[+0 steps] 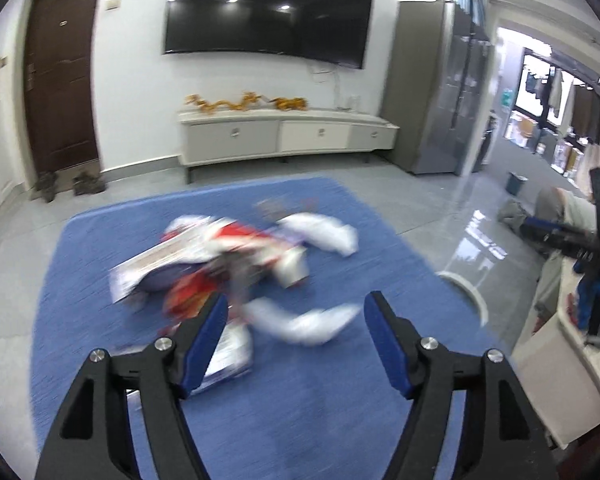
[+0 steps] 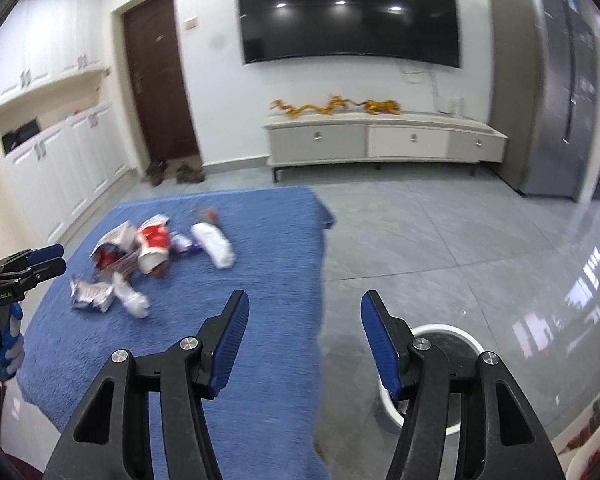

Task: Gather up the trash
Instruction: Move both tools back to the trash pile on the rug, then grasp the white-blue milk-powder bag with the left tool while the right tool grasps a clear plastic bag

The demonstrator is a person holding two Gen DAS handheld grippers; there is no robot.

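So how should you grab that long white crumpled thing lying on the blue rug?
Pinch the long white wad across its narrow middle, coming down from above. It lies flat on the blue rug and is longer than it is wide, so the short way probably fits between the jaws. Its right side has open rug; other wrappers crowd its left. Both grippers look open and empty.

The place was a home living room. A large dark television (image 2: 348, 12) hung on the white wall above a low drawered cabinet (image 2: 384, 140). A brown door (image 2: 160, 76) stood to the left, with shoes (image 2: 172, 172) on the floor before it. White cupboards (image 2: 60, 152) lined the left wall. A blue rug (image 2: 268, 264) lay on grey tiles (image 2: 440, 240), and a tall steel fridge (image 2: 552, 88) stood at the right.
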